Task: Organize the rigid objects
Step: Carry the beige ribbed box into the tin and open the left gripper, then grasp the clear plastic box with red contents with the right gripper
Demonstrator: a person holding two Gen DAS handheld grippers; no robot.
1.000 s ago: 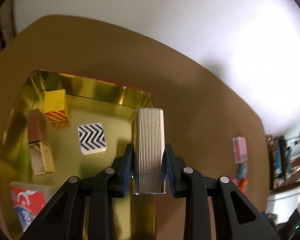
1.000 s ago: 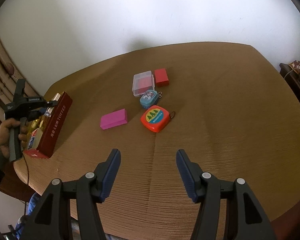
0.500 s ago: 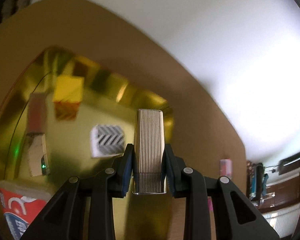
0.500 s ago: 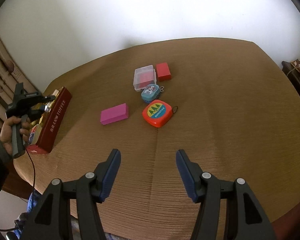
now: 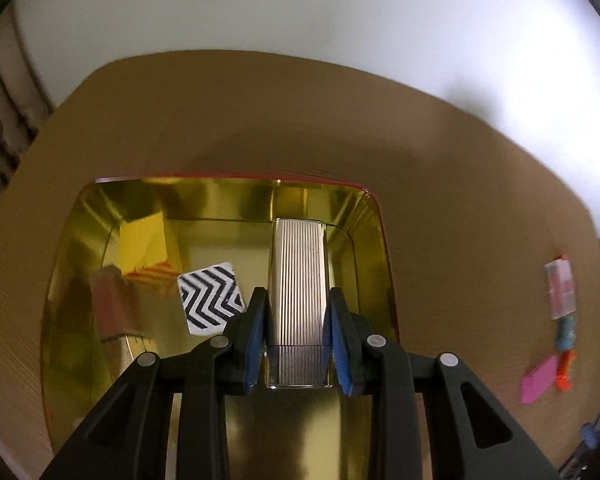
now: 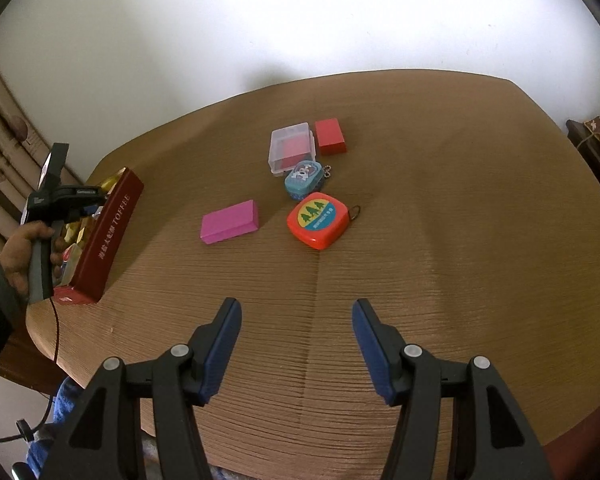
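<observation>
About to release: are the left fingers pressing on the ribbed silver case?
Touching. In the left wrist view both blue fingers press flat against the sides of the ribbed silver case, no gap.

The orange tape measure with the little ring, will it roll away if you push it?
Probably not: the orange tape measure lies flat and looks squarish, so it should slide. Its shell looks hard, likely stiff. Its key ring may drag.

Ribbed silver case (image 5: 298, 280) above gold tin (image 5: 364, 216)
</observation>
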